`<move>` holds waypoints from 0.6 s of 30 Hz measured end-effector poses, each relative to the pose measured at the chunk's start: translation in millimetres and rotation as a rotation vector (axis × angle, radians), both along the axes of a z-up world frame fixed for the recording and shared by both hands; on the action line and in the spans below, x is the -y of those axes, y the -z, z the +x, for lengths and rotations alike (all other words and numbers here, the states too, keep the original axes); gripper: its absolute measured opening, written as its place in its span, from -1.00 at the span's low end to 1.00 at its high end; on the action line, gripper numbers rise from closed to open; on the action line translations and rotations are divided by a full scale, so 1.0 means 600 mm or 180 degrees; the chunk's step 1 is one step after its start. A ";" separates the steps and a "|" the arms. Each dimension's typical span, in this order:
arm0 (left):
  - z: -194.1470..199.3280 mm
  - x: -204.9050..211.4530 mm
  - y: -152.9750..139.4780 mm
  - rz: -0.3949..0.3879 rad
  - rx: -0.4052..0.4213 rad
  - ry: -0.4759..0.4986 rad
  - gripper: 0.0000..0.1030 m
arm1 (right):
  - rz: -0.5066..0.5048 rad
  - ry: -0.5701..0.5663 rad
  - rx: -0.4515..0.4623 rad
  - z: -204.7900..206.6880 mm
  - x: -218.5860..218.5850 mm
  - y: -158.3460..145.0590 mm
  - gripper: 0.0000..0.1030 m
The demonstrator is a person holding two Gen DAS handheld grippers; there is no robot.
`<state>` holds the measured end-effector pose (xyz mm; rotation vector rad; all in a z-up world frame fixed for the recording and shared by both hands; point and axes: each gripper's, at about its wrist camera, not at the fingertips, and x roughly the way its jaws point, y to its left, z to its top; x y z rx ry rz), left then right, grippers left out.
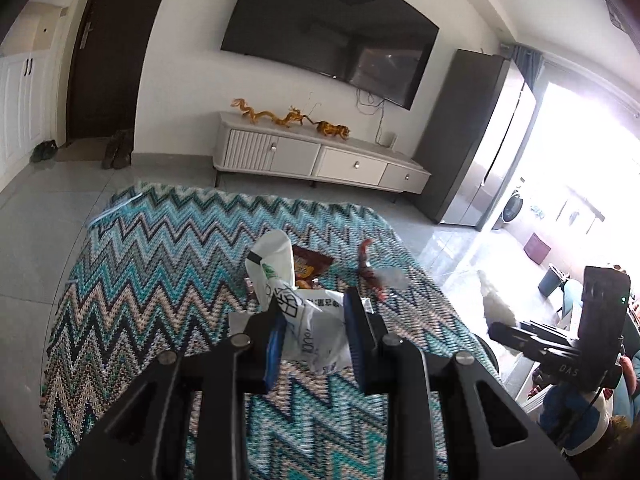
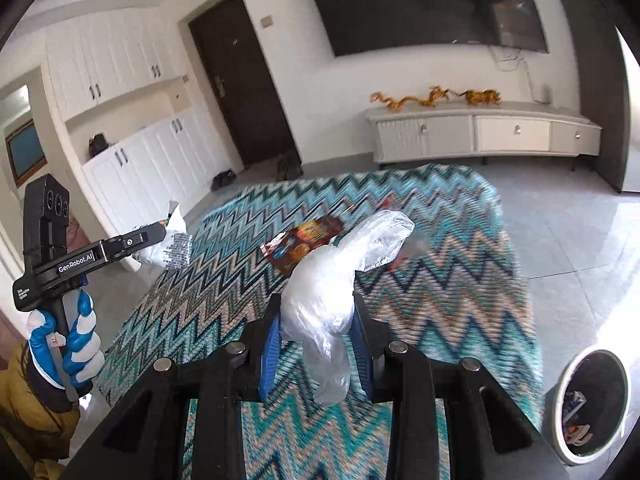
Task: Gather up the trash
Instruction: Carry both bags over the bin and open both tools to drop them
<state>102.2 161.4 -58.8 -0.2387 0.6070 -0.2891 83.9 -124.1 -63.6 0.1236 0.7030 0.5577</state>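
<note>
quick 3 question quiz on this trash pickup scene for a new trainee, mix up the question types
1. True or false: the left gripper is shut on a printed white bag.
2. Multiple choice: what does the right gripper hold? A) a red wrapper B) a crumpled clear plastic bag C) nothing
3. Fill in: the brown snack packet lies on the zigzag ____.

Key
1. True.
2. B.
3. Rug. A red wrapper lies there too; the white bin stands on the floor by the rug's right edge.
</note>
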 end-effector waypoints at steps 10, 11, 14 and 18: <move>0.020 0.145 -0.056 0.0134 0.0077 0.0482 -0.49 | 0.0164 0.0723 0.0115 -0.067 0.197 -0.015 -0.41; 0.023 0.164 -0.061 0.0156 0.0081 0.0540 -0.49 | 0.0177 0.0812 0.0108 -0.072 0.220 -0.012 -0.41; 0.043 0.245 -0.071 0.0267 0.0071 0.0793 -0.49 | 0.0213 0.1078 0.0090 -0.091 0.289 0.001 -0.41; 0.063 0.368 -0.069 0.0404 0.0009 0.1152 -0.49 | 0.0295 0.1414 0.0046 -0.115 0.379 0.025 -0.41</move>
